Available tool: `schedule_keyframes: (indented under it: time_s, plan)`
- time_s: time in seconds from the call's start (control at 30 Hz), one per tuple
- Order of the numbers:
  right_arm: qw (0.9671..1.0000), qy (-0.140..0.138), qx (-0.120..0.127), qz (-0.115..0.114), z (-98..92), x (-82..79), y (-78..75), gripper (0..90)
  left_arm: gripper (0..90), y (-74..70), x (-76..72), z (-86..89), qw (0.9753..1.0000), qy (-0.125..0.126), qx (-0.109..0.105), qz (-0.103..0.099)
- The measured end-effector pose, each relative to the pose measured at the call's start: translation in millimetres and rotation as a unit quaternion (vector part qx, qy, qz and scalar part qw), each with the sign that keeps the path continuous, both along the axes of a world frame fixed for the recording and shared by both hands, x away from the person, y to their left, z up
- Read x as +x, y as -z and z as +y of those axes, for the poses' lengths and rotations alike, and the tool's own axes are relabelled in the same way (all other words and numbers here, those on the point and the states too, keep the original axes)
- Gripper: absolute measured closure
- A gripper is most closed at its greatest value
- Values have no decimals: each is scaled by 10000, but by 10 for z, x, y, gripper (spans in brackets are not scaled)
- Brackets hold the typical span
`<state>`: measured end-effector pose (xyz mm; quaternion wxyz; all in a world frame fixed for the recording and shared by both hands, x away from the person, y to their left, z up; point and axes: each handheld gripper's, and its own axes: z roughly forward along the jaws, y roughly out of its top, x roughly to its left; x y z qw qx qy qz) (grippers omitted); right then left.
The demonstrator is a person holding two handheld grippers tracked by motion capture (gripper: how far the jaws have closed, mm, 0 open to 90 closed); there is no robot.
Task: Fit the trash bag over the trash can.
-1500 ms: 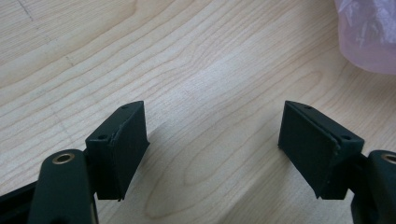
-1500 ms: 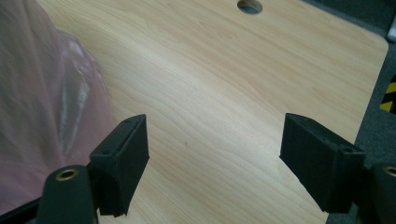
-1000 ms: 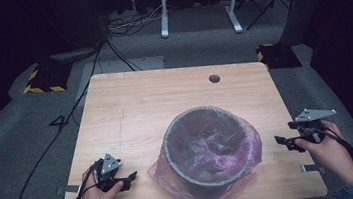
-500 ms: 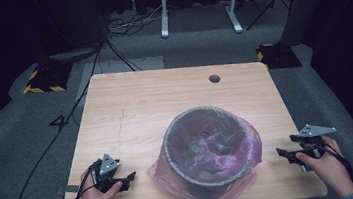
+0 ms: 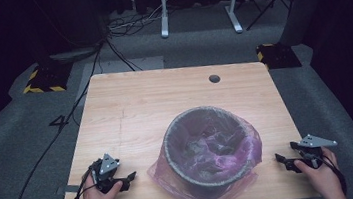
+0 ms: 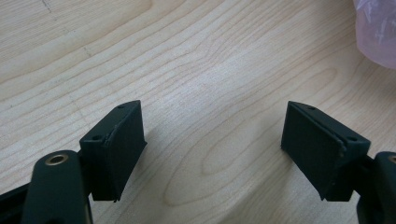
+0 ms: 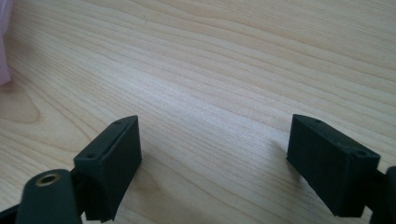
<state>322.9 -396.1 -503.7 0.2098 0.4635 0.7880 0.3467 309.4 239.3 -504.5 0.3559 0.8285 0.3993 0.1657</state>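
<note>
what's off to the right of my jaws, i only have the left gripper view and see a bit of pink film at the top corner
Observer: That film is a pink plastic bag lining a grey bin that stands on the wooden table.
Operator: where's the other gripper
Observer: The right gripper is on the far side of the bin, low over the table's right edge, pointing towards the bag.
Operator: is it holding anything
Observer: No. In the right gripper view its jaws stand wide apart over bare wood.
Operator: does the bag cover the rim
Observer: Yes, it is folded over the rim and its loose skirt spreads on the table round the base.
</note>
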Motion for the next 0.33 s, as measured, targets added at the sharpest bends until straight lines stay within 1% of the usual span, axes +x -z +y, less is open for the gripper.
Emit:
schedule_keyframes:
  time_s: [0.1, 0.17, 0.23, 0.33]
  plan:
    - [10000, 0, 5, 8, 0, 2, 1, 173, 211, 1, 5, -2, 10000, -54, -17, 4]
    - [10000, 8, 16, 11, 1, 3, 1, 170, 211, 2, 15, 0, 9999, -140, -23, 2]
    - [10000, 56, -3, 20, 6, 12, 4, 143, 211, 1, 22, 1, 9998, -188, -27, 14]
    - [10000, 78, -16, 27, 14, 22, 5, 134, 201, 4, 25, -2, 9997, -245, -25, 16]
